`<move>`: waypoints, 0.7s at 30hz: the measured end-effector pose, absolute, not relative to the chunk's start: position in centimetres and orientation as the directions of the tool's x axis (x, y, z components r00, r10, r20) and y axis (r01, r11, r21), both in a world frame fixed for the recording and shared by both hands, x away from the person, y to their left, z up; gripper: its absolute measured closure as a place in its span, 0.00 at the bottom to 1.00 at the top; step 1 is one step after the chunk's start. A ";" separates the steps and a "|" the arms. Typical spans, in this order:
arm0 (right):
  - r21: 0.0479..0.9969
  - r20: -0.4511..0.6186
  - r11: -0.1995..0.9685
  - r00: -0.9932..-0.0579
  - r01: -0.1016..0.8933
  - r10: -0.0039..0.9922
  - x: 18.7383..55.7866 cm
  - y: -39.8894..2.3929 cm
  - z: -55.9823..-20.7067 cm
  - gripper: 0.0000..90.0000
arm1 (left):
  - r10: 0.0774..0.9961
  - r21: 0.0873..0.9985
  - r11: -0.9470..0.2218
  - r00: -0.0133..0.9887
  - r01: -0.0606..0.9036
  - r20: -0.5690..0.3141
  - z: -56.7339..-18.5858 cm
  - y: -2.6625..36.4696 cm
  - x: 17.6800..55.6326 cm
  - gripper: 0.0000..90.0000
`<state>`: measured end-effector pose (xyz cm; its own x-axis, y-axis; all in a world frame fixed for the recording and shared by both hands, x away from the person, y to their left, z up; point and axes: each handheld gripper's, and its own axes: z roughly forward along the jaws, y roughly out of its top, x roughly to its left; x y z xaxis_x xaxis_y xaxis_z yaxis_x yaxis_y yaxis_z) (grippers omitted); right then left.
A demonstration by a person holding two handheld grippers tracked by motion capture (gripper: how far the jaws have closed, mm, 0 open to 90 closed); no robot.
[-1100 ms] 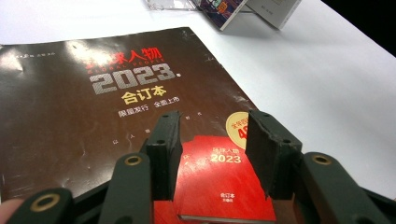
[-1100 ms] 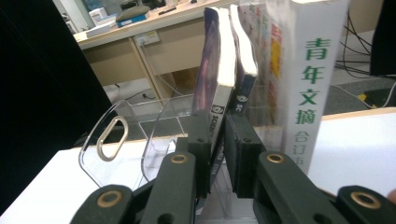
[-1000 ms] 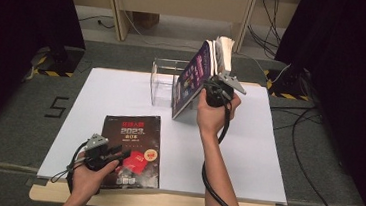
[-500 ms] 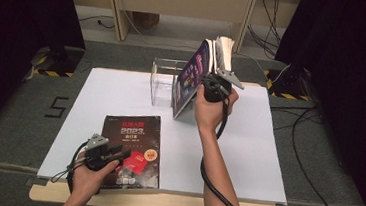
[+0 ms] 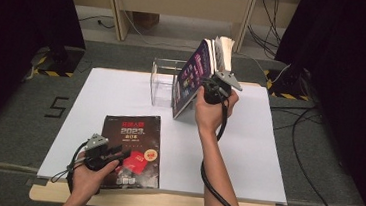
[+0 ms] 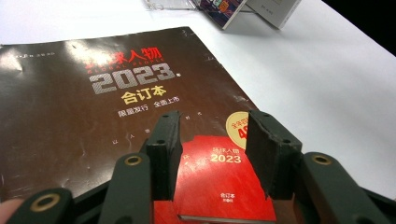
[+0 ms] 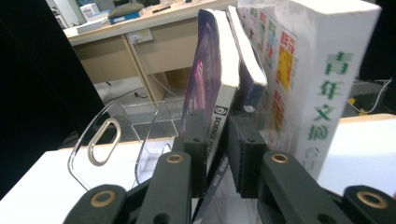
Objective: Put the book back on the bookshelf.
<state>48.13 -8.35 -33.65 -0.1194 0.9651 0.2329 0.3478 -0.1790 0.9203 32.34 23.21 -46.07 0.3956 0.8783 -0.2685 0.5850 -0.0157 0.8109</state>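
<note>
Here, step: right tool [image 5: 211,88] is pinching the purple book's [image 7: 210,70] spine, its jaws just easing apart, standing it beside the clear holder [image 5: 163,81].
Left tool [image 6: 212,154]: spread, hovering over the brown magazine [image 5: 129,143].
Next: letting go without toppling.

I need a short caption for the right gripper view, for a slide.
Right gripper with its jaws around a purple book's spine, beside a white book.

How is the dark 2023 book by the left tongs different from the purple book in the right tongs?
The dark 2023 book lies flat on the white table, cover up; the purple book stands tilted at the clear rack. The 2023 book's cover is dark brown with a red patch; the purple book's is purple. The right tongs straddle the purple book's spine, while the left tongs hang open over the 2023 book.
</note>
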 end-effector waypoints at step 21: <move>0.923 0.230 -0.171 -0.138 0.345 0.963 46.6 -9.0 -34.2 0.98 | 0.878 0.811 -0.014 0.396 0.585 -0.270 -46.1 23.2 32.3 0.61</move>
